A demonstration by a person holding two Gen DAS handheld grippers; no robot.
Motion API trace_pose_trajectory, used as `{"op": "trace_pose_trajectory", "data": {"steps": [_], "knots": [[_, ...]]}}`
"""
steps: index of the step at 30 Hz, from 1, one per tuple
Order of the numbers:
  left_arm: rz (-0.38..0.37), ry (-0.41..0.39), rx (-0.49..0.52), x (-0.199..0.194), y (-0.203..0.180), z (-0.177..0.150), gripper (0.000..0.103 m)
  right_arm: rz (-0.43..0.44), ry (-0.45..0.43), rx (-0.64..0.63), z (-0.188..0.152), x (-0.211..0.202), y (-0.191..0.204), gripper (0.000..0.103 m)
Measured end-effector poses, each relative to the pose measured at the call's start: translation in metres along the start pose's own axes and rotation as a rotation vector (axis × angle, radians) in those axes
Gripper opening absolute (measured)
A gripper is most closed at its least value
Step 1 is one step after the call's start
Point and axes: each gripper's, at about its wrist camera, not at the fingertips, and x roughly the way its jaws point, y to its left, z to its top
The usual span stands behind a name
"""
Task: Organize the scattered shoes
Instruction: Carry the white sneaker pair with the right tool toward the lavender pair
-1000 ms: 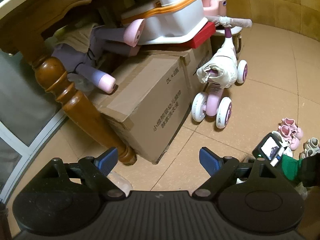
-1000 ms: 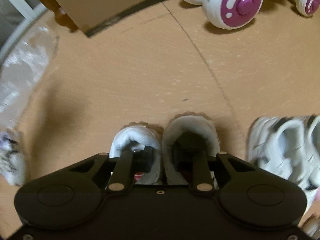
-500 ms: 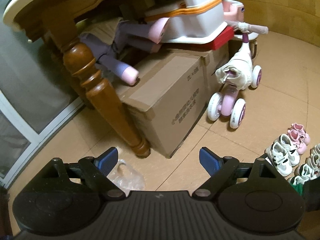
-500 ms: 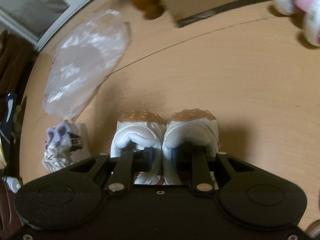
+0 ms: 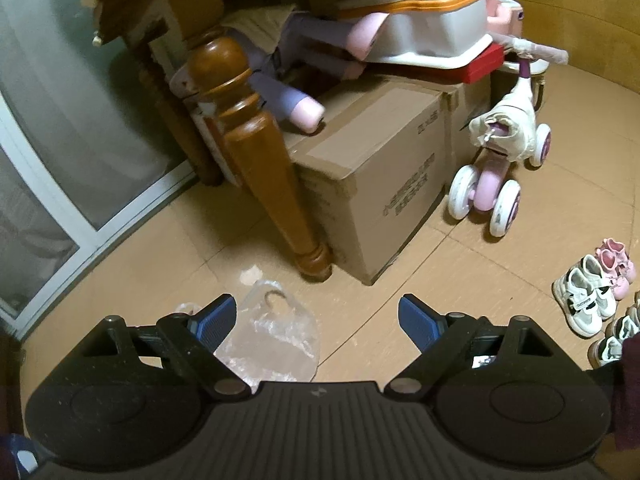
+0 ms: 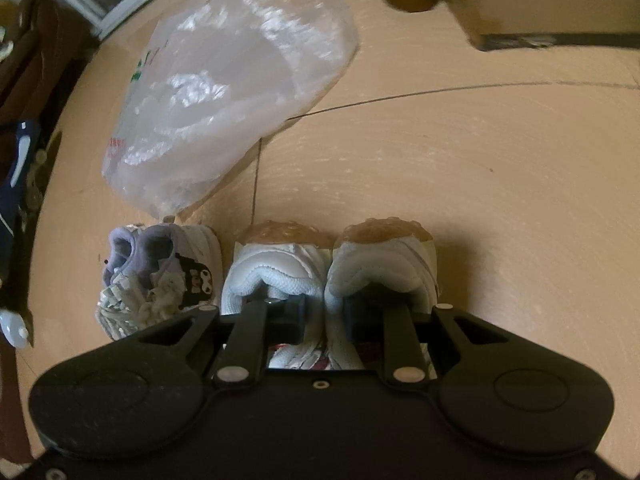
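My right gripper [image 6: 324, 316] is shut on a pair of small white sneakers [image 6: 280, 264], one finger inside each shoe, pinching their inner walls together. The pair is low over the tan floor, toes pointing away. A small lilac shoe with a cartoon print [image 6: 160, 276] lies just left of the pair. My left gripper [image 5: 316, 320] is open and empty above the floor. In the left wrist view, white sneakers [image 5: 584, 296] and pink shoes [image 5: 614, 264] stand in a row at the right edge.
A clear plastic bag [image 6: 228, 92] lies on the floor ahead of the held pair; it also shows in the left wrist view [image 5: 276, 336]. A wooden table leg [image 5: 272, 168], cardboard boxes [image 5: 380, 176] and a pink toddler scooter [image 5: 496, 184] stand beyond.
My right gripper has carried the white pair leftward, away from the shoe row, to beside the lilac shoe and the bag. My left gripper has swung left and back, still open.
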Motion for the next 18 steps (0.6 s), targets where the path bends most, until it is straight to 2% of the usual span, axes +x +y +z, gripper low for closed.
{"op": "trace_pose_trajectory", "data": {"steps": [7, 12, 15, 18], "knots": [[0.007, 0.005, -0.019, -0.001, 0.014, -0.01, 0.089, -0.056, 0.024, -0.026, 0.018, 0.035, 0.027, 0.02], [0.015, 0.011, -0.023, -0.002, 0.02, -0.014, 0.089, -0.059, 0.036, -0.007, 0.024, 0.05, 0.035, 0.022], [0.019, 0.009, -0.019, -0.002, 0.018, -0.012, 0.089, -0.032, 0.031, 0.063, 0.024, 0.05, 0.03, 0.028], [0.018, 0.009, -0.011, 0.0, 0.015, -0.009, 0.089, 0.037, 0.01, 0.118, 0.024, 0.035, 0.02, 0.033]]}}
